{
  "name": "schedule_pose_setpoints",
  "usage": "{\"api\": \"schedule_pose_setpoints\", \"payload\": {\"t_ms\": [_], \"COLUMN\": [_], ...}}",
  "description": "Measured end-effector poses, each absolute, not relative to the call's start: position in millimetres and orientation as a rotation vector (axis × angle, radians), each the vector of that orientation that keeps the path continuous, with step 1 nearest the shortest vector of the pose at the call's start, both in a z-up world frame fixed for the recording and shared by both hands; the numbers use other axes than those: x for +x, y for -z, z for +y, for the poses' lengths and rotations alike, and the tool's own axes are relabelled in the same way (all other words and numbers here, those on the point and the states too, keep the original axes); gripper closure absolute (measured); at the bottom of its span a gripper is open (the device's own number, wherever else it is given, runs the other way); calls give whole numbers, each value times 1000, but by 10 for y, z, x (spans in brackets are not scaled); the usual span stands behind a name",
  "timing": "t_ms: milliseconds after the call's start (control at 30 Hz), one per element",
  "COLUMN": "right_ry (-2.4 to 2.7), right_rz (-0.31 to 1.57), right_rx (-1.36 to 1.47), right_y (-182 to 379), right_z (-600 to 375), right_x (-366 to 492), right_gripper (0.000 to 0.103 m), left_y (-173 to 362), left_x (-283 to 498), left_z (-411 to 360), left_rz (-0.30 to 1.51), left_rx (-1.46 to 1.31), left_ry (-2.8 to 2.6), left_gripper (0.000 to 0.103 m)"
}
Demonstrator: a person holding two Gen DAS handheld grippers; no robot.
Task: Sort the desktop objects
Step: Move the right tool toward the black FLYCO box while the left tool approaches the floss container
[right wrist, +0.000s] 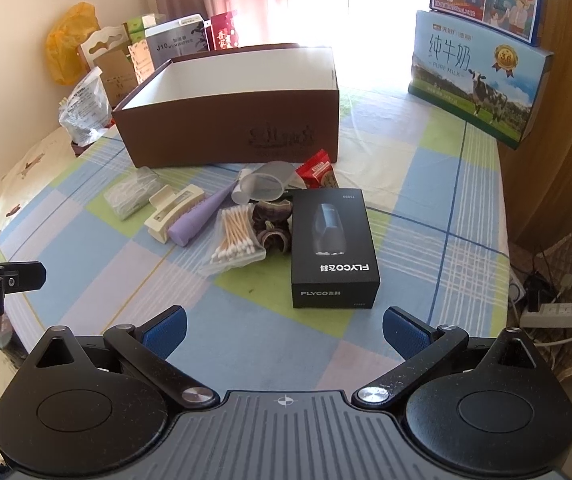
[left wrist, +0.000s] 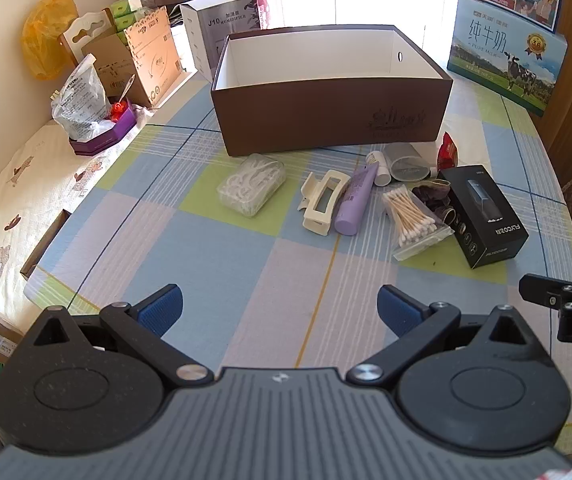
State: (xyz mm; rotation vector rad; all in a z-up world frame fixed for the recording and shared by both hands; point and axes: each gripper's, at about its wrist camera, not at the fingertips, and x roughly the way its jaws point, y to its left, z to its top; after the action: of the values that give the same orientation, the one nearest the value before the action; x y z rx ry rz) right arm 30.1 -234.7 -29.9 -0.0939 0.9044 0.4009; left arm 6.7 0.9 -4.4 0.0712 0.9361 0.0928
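**Nothing picked yet, black box nearest**

I'm holding both claws spread wide w/ nothing in them. The right gripper [right wrist: 283, 330] is facing the black box [right wrist: 334, 246] at 12 o'clock, just ahead, long axis running away from me. The left gripper [left wrist: 279, 306] is sitting further off, so right looks better placed. The brown box [left wrist: 328, 92] is waiting beyond the clutter on the checked tablecloth [left wrist: 213, 264], bright window behind.

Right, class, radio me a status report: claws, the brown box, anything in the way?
Left claw open, holding nothing. Right claw open, holding nothing. Brown box open-topped, no items visible inside. Black Flyco box nearest right claw; no obstruction.
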Motion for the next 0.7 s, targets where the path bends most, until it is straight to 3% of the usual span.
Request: {"api": "schedule_pose_setpoints", "payload": {"t_ms": [700], "right_ry": [-388], "right_rz": [892], "right_rx": [-85], "right_y": [344], "right_z": [-2396], "right_x": [404], "right_gripper": [2], "left_y": [131], "left_x": [249], "left_z": [-6], "left_rz": [953], "left_rx": [71], "left_ry": [-100], "left_gripper": [1]}}
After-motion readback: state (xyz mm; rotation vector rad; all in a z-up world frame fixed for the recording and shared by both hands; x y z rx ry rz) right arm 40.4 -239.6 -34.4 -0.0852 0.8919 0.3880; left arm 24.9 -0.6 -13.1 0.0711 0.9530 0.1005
